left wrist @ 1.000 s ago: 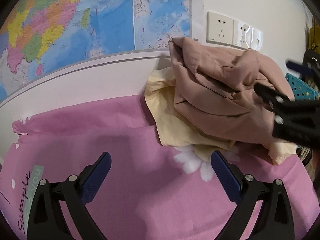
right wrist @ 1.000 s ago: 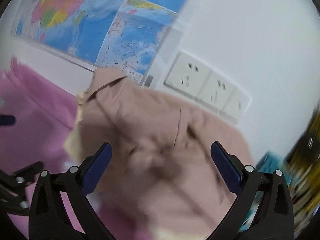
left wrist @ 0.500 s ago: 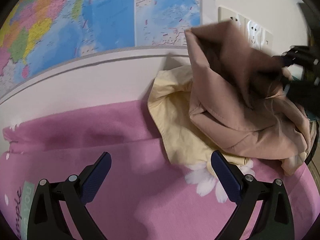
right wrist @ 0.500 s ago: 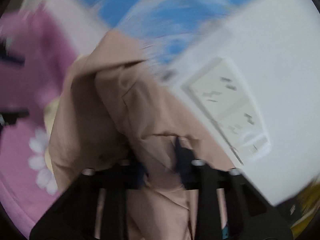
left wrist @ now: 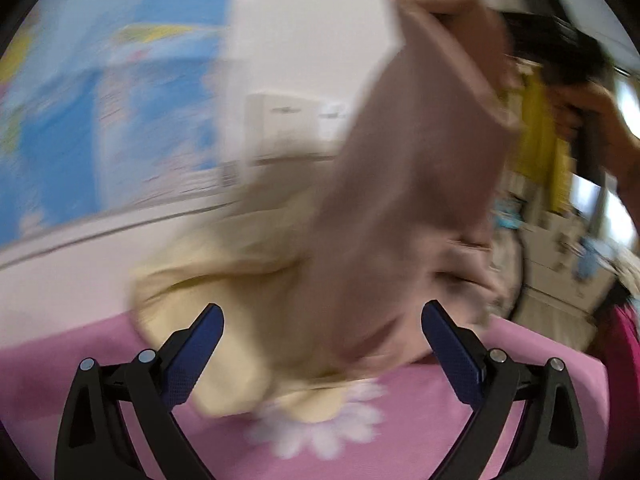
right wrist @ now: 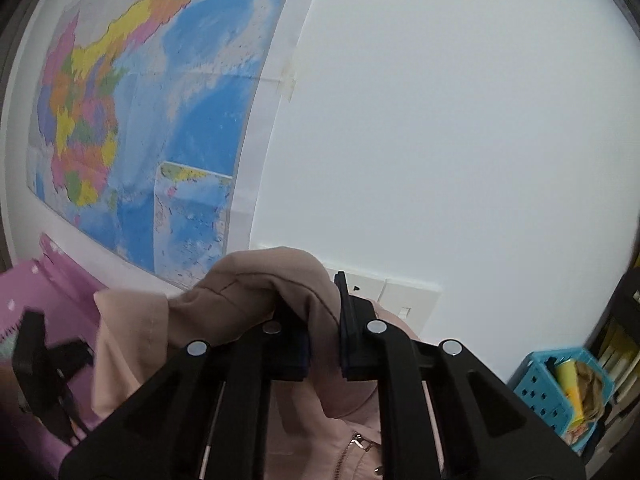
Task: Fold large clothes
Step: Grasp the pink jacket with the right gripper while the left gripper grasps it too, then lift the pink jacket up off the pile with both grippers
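Dusty-pink zippered cotton jacket [right wrist: 256, 304], pinched between right hand-held gripper [right wrist: 324, 336] pads just closed on it, lifted above pink floral bedsheet [left wrist: 420, 420]. Left hand-held gripper [left wrist: 320, 344] spread wide, empty, near crumpled cream-yellow garment [left wrist: 224, 280].

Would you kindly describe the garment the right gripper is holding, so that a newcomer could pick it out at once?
Start at the big colourful wall map, then drop to the pink flowered bed cover beneath it. Hanging above that cover is a dusty-pink jacket with a metal zip, pinched in the right gripper. Unlike the pale yellow garment lying flat under it, it is lifted and darker pink-brown.
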The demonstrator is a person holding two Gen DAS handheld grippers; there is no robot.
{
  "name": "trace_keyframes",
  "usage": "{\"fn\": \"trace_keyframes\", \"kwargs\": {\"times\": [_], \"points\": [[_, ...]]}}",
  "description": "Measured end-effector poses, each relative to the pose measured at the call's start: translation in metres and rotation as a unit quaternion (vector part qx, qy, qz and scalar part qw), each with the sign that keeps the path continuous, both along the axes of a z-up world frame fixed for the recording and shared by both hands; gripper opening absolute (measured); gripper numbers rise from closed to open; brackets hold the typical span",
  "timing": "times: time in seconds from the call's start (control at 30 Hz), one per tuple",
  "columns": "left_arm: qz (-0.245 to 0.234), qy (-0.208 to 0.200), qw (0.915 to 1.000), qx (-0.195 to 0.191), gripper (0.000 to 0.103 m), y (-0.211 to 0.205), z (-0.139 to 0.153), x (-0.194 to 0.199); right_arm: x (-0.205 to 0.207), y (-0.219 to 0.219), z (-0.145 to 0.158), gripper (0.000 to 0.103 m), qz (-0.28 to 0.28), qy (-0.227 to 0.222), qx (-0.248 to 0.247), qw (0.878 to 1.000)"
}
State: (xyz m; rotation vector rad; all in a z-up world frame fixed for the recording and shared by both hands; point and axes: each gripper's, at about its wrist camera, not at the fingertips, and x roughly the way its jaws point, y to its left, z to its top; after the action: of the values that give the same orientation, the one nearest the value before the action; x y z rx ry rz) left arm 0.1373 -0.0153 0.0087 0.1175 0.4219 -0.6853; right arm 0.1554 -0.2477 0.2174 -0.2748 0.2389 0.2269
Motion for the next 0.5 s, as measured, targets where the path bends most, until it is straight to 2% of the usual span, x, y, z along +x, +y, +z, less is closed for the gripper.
{"fn": "trace_keyframes", "kwargs": {"times": [0.07, 0.1, 0.17, 0.2, 0.23, 0.3, 0.37, 0.47, 0.5], "points": [[-0.017, -0.016, 0.9993, 0.029, 0.096, -0.016, -0.003, -0.004, -0.005, 0.001, -0.003, 0.01, 0.003, -0.001, -0.002, 1.0], [-0.016, -0.009, 0.9988, 0.045, 0.095, -0.029, -0.008, 0.004, -0.009, 0.001, -0.005, 0.01, 0.003, -0.004, -0.005, 1.0], [-0.011, 0.021, 0.9981, 0.056, 0.077, -0.045, -0.017, 0.026, -0.015, -0.002, -0.005, 0.01, 0.004, -0.003, 0.001, 1.0], [-0.005, 0.033, 0.9974, 0.064, 0.041, -0.052, -0.021, 0.035, -0.019, -0.004, -0.004, 0.01, 0.0, -0.006, -0.001, 1.0], [-0.012, 0.051, 0.9969, 0.059, 0.019, -0.053, -0.022, 0.044, -0.022, -0.007, -0.003, 0.01, -0.003, -0.009, -0.001, 1.0], [0.0, 0.07, 0.9968, 0.038, 0.013, -0.052, -0.014, 0.055, -0.03, -0.012, 0.002, 0.01, -0.014, -0.017, -0.003, 1.0], [0.003, 0.063, 0.998, 0.003, 0.011, -0.043, 0.007, 0.054, -0.045, -0.021, 0.013, 0.01, -0.025, -0.033, 0.001, 0.999], [0.015, 0.021, 0.9989, -0.038, 0.011, -0.025, 0.061, 0.041, -0.08, -0.03, 0.053, 0.009, -0.023, -0.066, 0.023, 0.997], [0.012, -0.001, 0.9986, -0.051, 0.011, -0.014, 0.087, 0.032, -0.095, -0.029, 0.067, 0.009, -0.019, -0.083, 0.021, 0.996]]}}
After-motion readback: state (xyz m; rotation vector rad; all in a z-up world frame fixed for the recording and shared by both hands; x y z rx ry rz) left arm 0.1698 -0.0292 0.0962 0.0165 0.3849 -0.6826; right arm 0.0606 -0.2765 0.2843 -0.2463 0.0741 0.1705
